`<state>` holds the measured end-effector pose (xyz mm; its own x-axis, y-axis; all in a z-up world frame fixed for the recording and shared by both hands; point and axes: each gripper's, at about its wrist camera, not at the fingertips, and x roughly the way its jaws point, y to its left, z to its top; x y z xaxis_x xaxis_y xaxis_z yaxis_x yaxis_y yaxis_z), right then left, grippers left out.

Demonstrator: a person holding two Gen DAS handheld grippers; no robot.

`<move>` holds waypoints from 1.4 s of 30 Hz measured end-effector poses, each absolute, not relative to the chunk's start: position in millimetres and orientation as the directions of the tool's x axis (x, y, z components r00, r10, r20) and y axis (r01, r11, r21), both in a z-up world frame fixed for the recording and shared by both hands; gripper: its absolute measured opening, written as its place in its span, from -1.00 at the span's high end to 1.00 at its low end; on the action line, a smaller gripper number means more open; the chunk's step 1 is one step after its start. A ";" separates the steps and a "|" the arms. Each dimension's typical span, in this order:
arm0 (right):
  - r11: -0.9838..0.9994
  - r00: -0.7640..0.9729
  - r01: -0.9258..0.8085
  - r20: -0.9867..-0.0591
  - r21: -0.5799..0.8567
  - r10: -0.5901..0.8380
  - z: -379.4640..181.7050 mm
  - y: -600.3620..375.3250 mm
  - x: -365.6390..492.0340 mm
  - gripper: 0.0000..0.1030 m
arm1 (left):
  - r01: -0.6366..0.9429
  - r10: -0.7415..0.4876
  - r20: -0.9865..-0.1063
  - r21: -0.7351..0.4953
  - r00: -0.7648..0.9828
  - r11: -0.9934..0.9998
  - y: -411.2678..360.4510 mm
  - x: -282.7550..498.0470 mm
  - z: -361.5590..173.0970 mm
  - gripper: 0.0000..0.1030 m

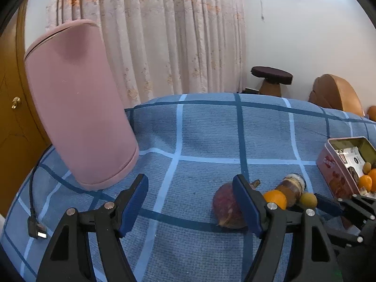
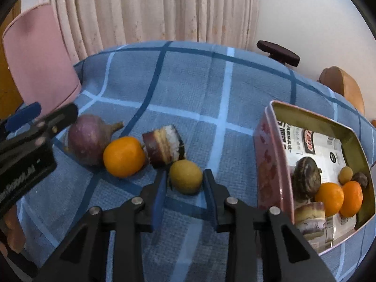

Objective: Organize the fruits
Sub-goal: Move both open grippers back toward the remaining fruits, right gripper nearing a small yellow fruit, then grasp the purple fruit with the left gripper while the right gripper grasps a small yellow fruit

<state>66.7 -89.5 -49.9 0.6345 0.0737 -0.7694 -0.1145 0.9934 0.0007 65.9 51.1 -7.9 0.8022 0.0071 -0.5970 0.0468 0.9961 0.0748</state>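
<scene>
Left wrist view: left gripper [image 1: 190, 202], jaws spread wide and holding nothing, above the blue checked bedspread [image 1: 206, 136]. A purple round turnip-like vegetable [image 1: 224, 208] lies partly hidden behind its right finger. The pink rectangular tin box [image 1: 333, 166] is cut off at the frame edge, its red lettering unreadable.

Right wrist view: right gripper [image 2: 185, 197] clenched on a small yellow-green round fruit [image 2: 185, 176]. Beside it lie an orange tangerine [image 2: 124, 156] and a layered cake-like slice [image 2: 164, 146]. The tin's printed liner is too small to read.
</scene>
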 end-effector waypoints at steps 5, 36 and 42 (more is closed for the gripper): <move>0.993 0.636 -0.120 -0.767 0.011 0.085 -47.4 -92.0 65.2 0.40 | 0.083 -0.035 -0.615 0.049 0.788 0.995 47.4 66.9 -10.7 -0.47; 0.993 0.843 -0.112 -0.527 0.026 0.109 -10.5 -95.3 4.5 0.40 | -0.033 0.036 -0.559 0.016 0.828 0.999 40.8 51.9 -7.0 0.02; 0.996 0.869 -0.081 -0.487 0.024 0.082 -4.9 -108.1 -2.9 0.40 | -0.057 0.057 -0.508 0.015 0.860 0.998 34.4 37.7 1.3 0.02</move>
